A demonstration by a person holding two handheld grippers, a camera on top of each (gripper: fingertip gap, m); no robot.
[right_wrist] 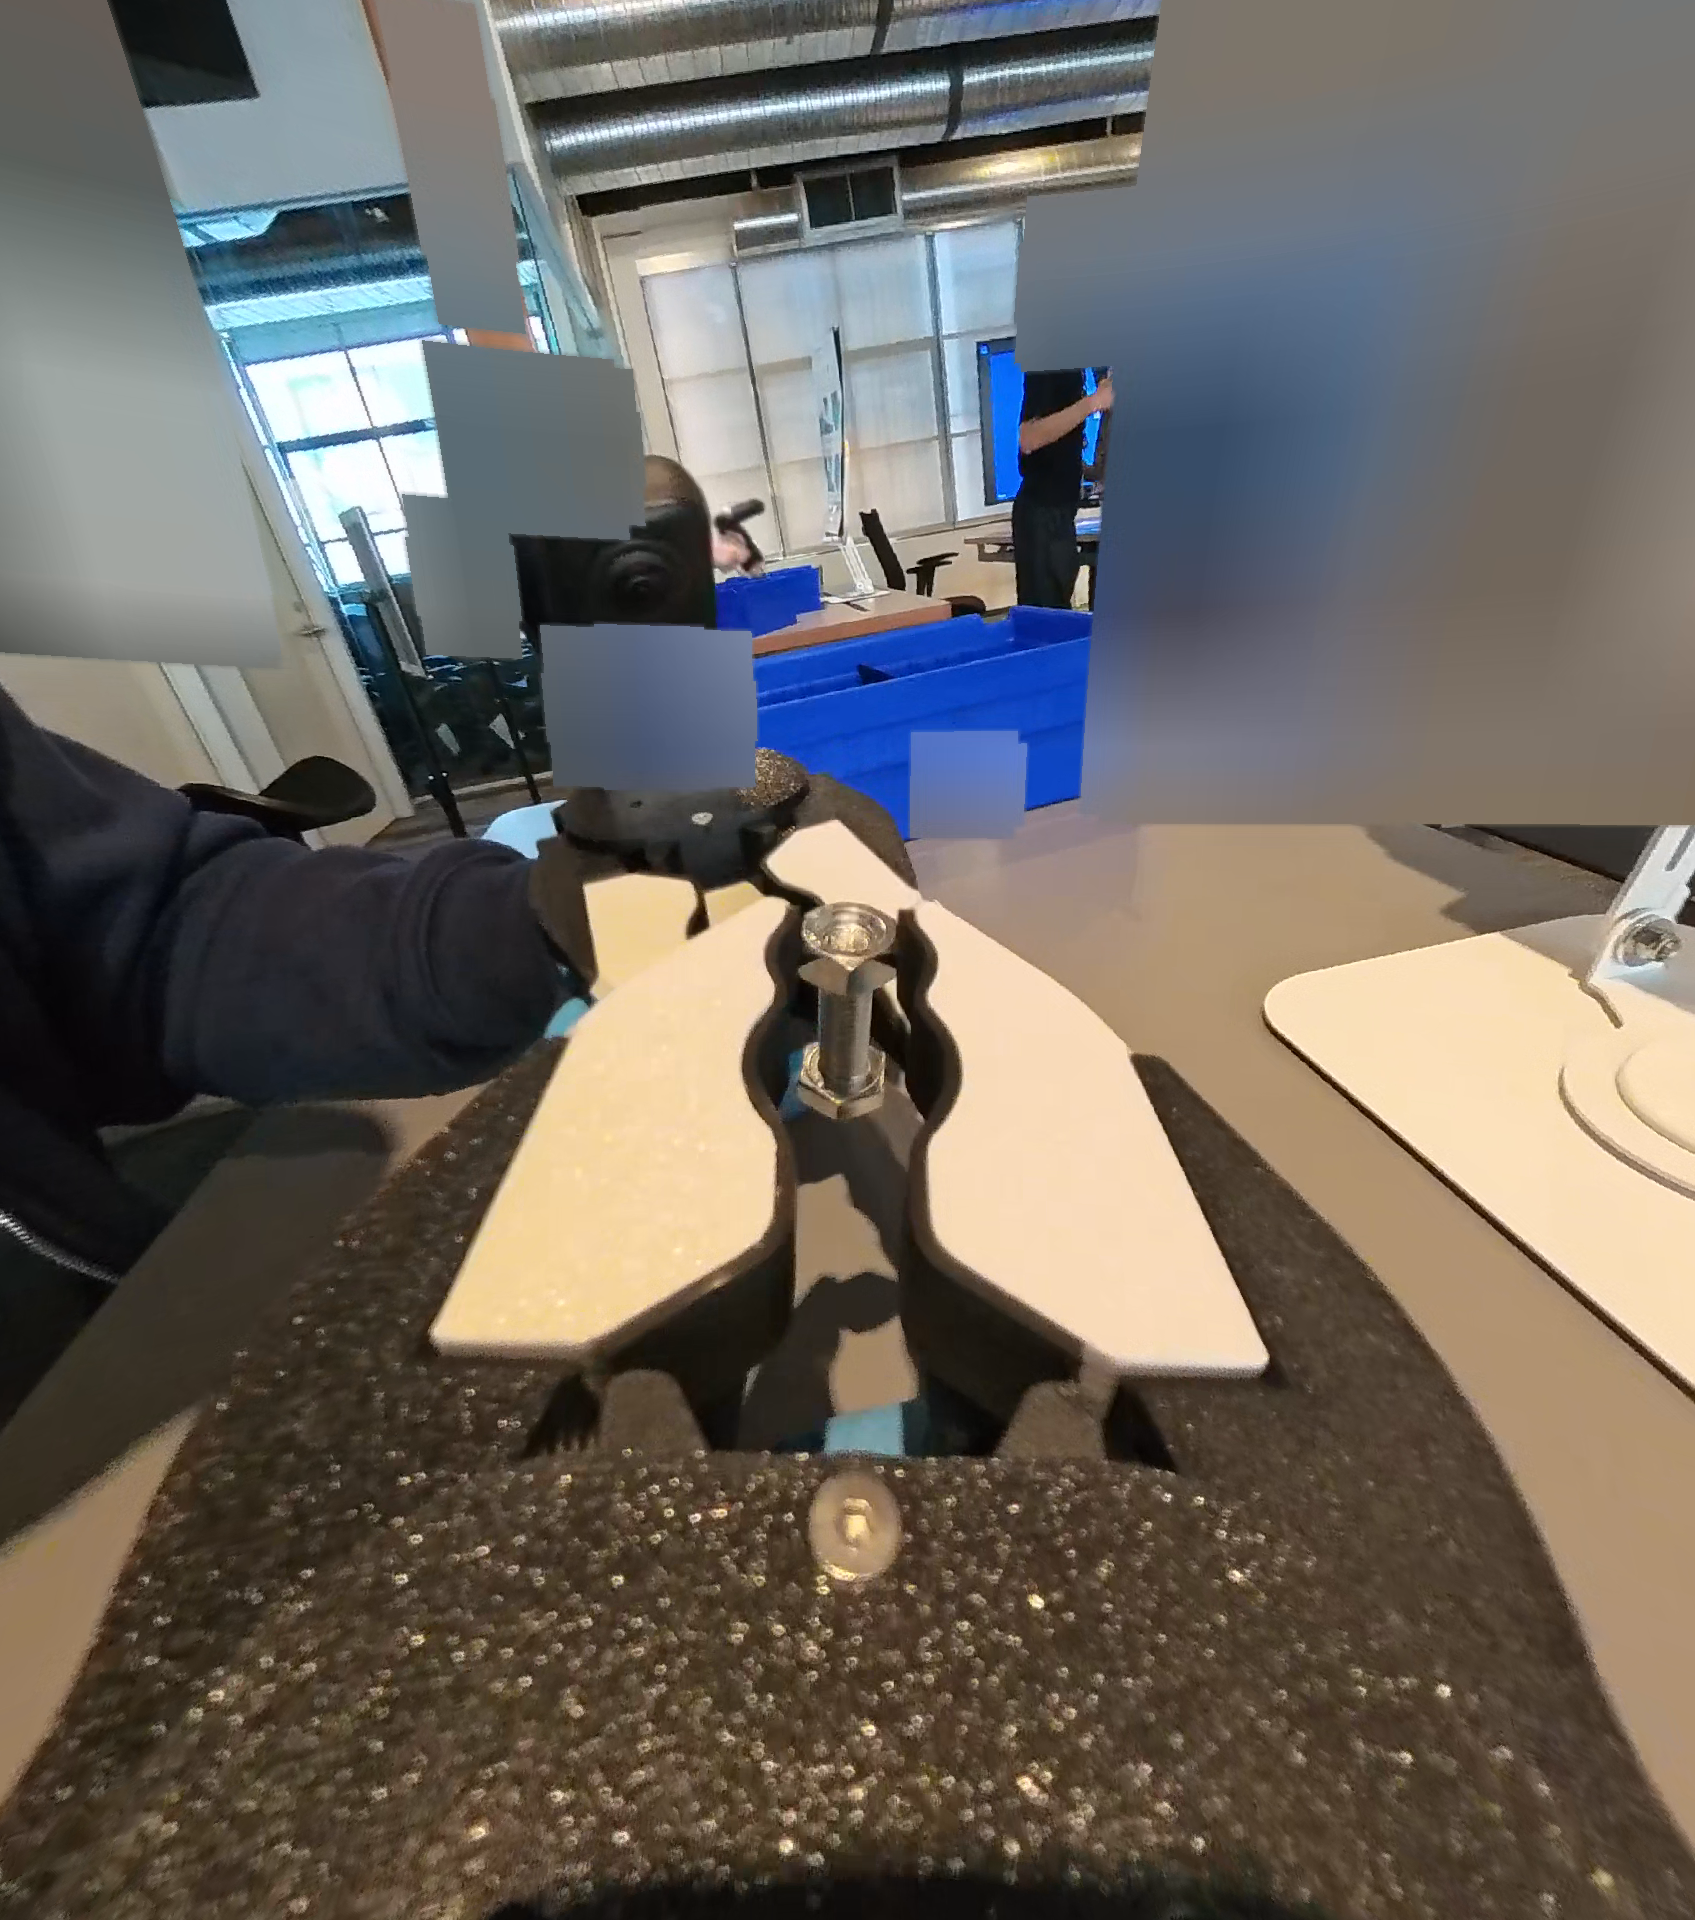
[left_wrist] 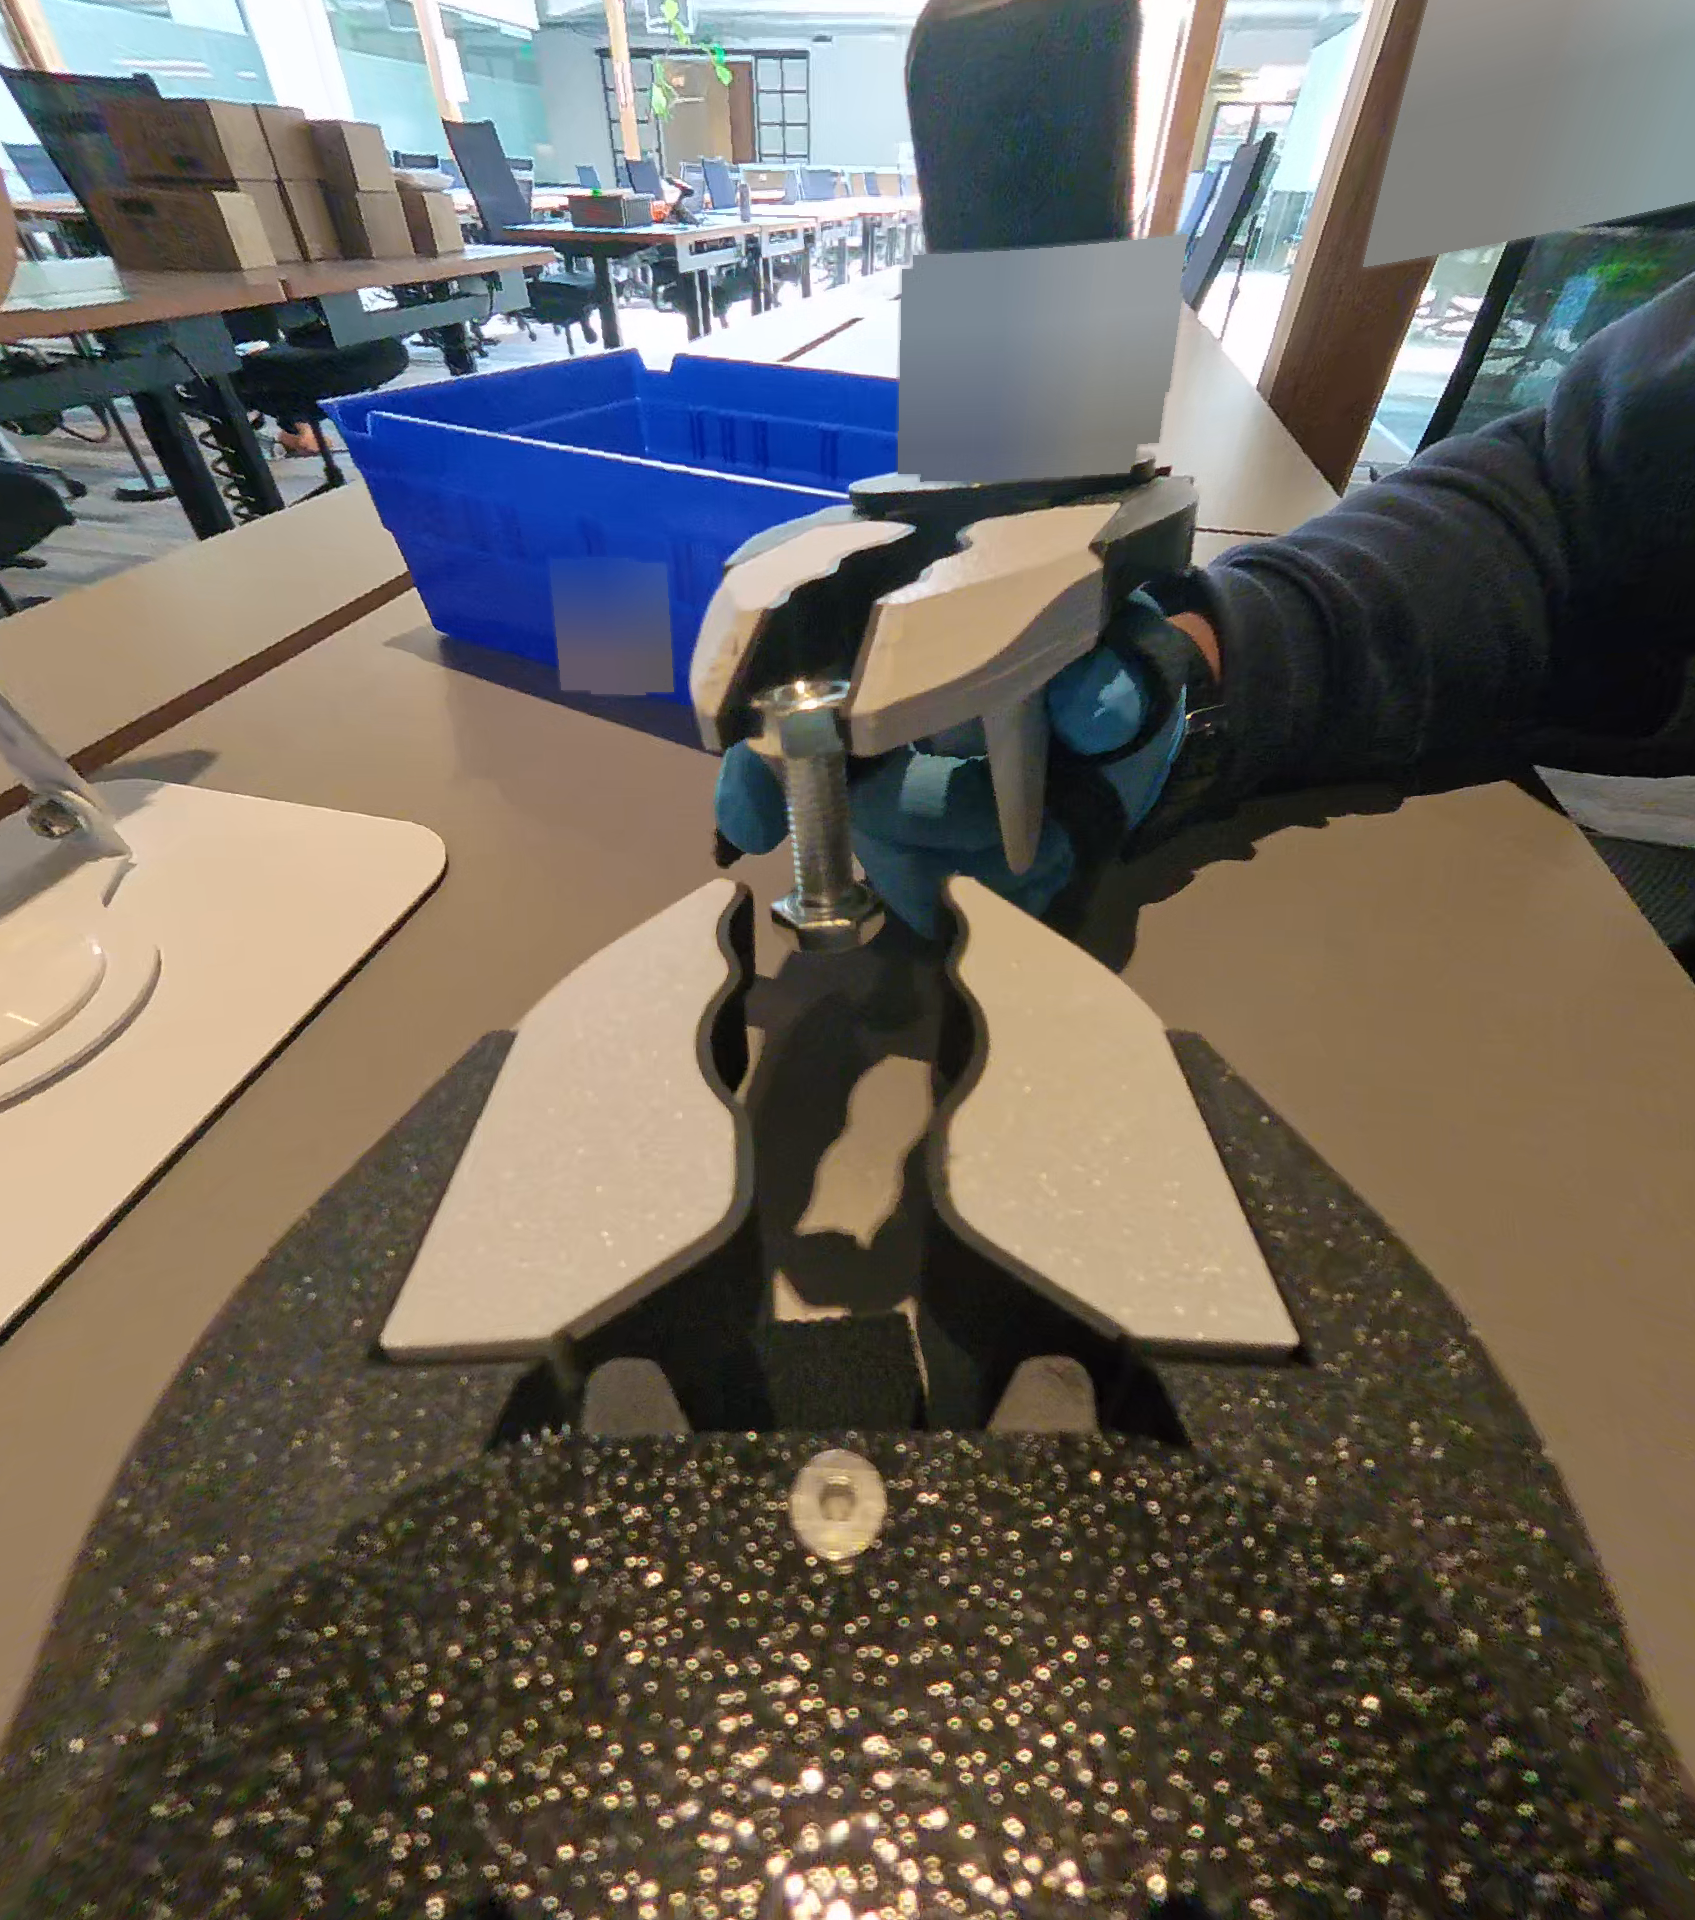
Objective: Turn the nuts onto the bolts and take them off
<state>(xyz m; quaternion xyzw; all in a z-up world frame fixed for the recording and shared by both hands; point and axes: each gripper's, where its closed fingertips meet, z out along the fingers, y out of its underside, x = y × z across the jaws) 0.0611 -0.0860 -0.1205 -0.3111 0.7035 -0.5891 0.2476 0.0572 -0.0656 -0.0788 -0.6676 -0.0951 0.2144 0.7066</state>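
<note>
Bolt [left_wrist: 815, 805] stands upright in the air between my two grippers, long axis vertical, head up and nut [left_wrist: 825, 914] threaded near the low end. My right gripper [left_wrist: 789, 717] has the head: its jaws are pinched on it from above and beyond, seen from the left wrist view. In the right wrist view the head [right_wrist: 845, 930] sits right at my fingertips, with the shank dropping toward me.

My left gripper [left_wrist: 848, 904] is the nearer one to the nut. Its jaws are spread, one tip on each side of the nut, and I judge neither is touching it yet, though the gap on the left tip is slim. The nut lies dead ahead, level with the tips, so the next move, as I judge it, is a plain squeeze on the flats and then a twist about the vertical axis.

Room: table [left_wrist: 1342, 1039] lies below with space under the bolt end. Blue bin [left_wrist: 614, 488] sits well beyond the jaws, white stand base [left_wrist: 199, 935] off to the left, both apart from the work
</note>
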